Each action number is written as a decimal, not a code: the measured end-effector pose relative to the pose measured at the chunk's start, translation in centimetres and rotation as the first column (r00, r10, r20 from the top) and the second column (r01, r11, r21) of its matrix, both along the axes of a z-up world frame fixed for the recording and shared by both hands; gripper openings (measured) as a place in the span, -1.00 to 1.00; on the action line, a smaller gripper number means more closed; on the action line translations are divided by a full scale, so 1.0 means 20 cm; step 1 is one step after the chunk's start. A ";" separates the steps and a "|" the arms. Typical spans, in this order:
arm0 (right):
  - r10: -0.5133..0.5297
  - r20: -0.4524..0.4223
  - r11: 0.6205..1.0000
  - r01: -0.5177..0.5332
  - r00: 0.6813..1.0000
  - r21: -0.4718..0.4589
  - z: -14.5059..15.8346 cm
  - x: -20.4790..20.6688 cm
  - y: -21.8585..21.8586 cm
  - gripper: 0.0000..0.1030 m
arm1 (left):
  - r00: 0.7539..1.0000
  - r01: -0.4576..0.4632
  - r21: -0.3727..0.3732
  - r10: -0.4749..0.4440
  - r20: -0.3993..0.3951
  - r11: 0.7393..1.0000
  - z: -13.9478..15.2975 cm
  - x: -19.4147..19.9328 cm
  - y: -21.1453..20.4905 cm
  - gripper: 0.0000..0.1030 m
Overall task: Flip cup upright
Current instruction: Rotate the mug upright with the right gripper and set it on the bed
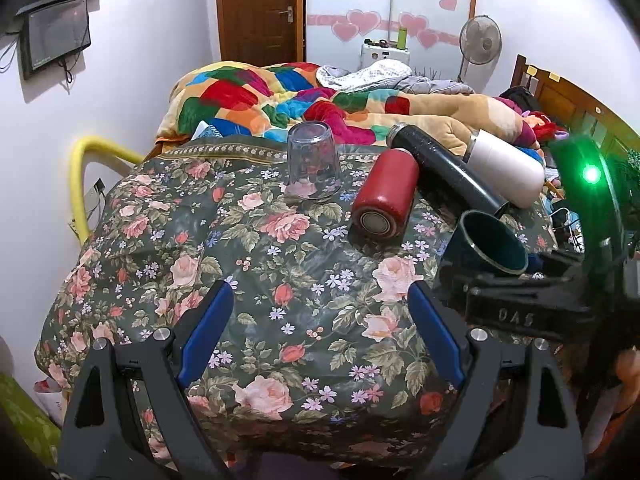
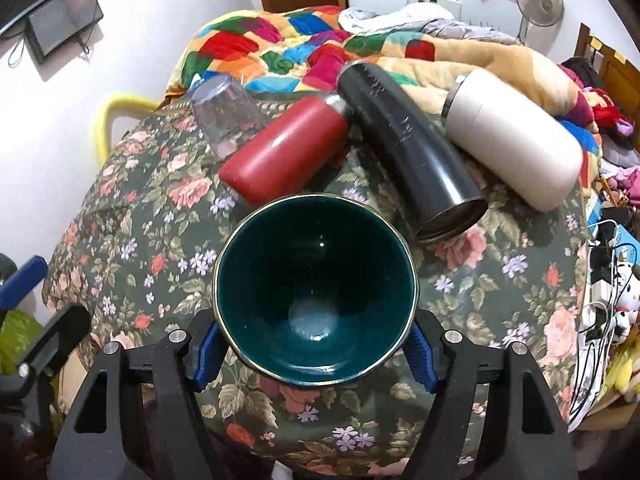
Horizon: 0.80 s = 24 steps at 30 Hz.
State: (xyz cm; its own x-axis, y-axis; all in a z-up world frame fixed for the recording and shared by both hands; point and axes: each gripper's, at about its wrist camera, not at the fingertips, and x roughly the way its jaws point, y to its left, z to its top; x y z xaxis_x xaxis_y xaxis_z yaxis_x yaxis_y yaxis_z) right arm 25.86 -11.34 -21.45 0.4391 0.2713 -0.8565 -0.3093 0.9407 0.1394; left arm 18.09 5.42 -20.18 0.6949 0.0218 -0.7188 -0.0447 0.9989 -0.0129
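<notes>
A dark teal cup (image 2: 316, 292) with a thin gold rim is held between the blue pads of my right gripper (image 2: 314, 350), mouth facing the camera, above the floral cloth (image 2: 132, 232). In the left wrist view the same cup (image 1: 490, 244) hangs at the right, mouth tilted up, in the right gripper (image 1: 520, 304). My left gripper (image 1: 320, 320) is open and empty over the floral cloth (image 1: 256, 264). A clear glass (image 1: 313, 160) stands upside down at the far side; it also shows in the right wrist view (image 2: 226, 114).
A red flask (image 1: 384, 196), a black flask (image 1: 444, 168) and a white flask (image 1: 506, 166) lie on their sides behind the cup. A colourful quilt (image 1: 280, 96) lies beyond. A yellow tube (image 1: 80, 176) stands at the left. Cables and clutter (image 2: 604, 280) sit at the right.
</notes>
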 end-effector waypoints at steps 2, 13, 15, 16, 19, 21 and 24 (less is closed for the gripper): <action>0.007 0.021 1.000 -0.007 1.000 -0.012 0.00 -0.03 0.00 0.38 | 1.000 0.000 -0.002 0.000 -0.004 1.000 0.00 0.00 0.00 0.72; 0.053 0.002 0.997 -0.052 0.999 -0.048 -0.04 -0.10 0.05 0.37 | 1.000 -0.011 -0.015 0.011 -0.009 1.000 0.02 -0.03 0.01 0.72; 0.046 -0.015 0.997 -0.047 0.999 -0.055 -0.06 -0.10 0.05 0.37 | 1.000 -0.010 -0.018 0.010 -0.009 1.000 0.02 -0.05 0.02 0.72; 0.043 -0.021 0.997 -0.044 0.999 -0.057 -0.06 -0.10 0.05 0.37 | 1.000 -0.010 -0.018 0.009 -0.010 1.000 0.03 -0.05 0.02 0.72; 0.040 -0.045 0.998 -0.042 0.998 -0.049 -0.06 -0.11 0.04 0.37 | 1.000 -0.006 -0.014 0.006 -0.006 1.000 0.05 -0.07 0.01 0.72; 0.044 -0.055 0.998 -0.046 0.998 -0.050 -0.05 -0.13 0.03 0.38 | 1.000 -0.002 -0.017 0.002 0.001 1.000 0.07 -0.09 0.01 0.72; 0.051 -0.035 0.997 -0.053 0.998 -0.063 0.00 -0.19 -0.01 0.38 | 1.000 0.008 -0.025 -0.007 0.025 1.000 0.12 -0.11 -0.01 0.72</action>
State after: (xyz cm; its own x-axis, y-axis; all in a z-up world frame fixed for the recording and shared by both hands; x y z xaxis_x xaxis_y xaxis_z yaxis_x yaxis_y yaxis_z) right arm 22.14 -11.46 -21.55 0.3965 0.2372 -0.8869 -0.3539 0.9309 0.0907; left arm 15.79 5.12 -17.81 0.7123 -0.0015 -0.7019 -0.0366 0.9986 -0.0393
